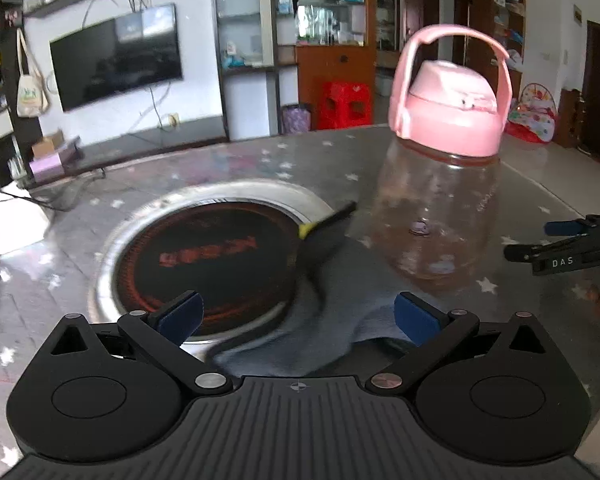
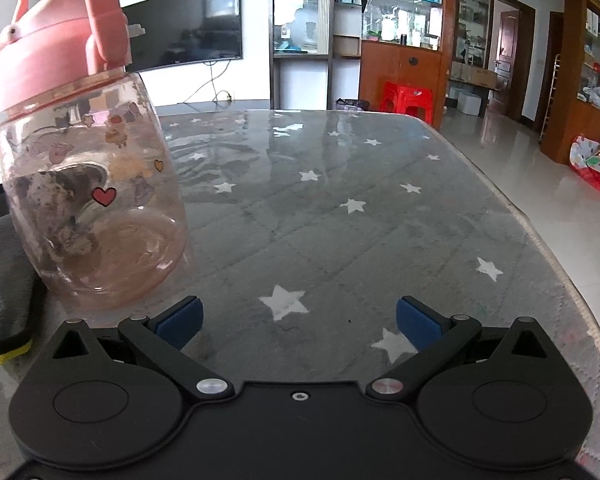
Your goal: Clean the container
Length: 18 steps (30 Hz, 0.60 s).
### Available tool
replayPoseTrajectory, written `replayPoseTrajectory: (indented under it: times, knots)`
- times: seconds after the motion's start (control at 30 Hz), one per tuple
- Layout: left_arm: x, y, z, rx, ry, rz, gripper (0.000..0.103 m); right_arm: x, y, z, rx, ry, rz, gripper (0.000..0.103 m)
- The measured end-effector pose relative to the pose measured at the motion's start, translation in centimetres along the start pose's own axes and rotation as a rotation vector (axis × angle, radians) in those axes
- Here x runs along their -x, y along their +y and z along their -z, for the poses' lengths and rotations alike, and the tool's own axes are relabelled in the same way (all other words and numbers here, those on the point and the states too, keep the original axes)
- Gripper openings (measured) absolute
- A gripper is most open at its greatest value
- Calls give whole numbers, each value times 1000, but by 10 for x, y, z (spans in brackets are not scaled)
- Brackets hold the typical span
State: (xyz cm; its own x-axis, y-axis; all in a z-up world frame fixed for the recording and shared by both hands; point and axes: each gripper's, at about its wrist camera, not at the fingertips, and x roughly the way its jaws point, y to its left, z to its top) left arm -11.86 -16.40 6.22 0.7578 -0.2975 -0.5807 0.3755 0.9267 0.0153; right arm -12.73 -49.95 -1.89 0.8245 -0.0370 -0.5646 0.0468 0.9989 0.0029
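A clear pinkish bottle [image 1: 436,216] with a pink lid and carry handle [image 1: 450,112] stands upright on the table; its inside looks dirty. In the right wrist view the bottle [image 2: 96,200] is close at the left. A grey cloth with a yellow edge [image 1: 324,320] lies on the table in front of my left gripper [image 1: 298,316], which is open and empty above it. The cloth also shows at the left edge of the right wrist view [image 2: 4,280]. My right gripper [image 2: 298,320] is open and empty, just right of the bottle; it also shows in the left wrist view [image 1: 540,240].
The table [image 2: 360,220] has a grey star-patterned cover under glass. A round built-in hob with a steel rim [image 1: 204,260] sits left of the bottle. The table's right edge [image 2: 540,232] drops to a tiled floor. Cabinets, a TV and a red stool stand behind.
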Motion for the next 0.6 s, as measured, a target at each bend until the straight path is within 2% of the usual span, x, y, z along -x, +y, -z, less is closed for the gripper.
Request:
replayPoseTrajectory:
  times: [0.3, 0.6]
  knots:
    - [-25, -28, -13, 44, 43, 34, 103, 12, 1, -2, -2, -24, -27, 103]
    - [-43, -50, -22, 54, 92, -48, 103, 31, 13, 1, 3, -40, -59, 103]
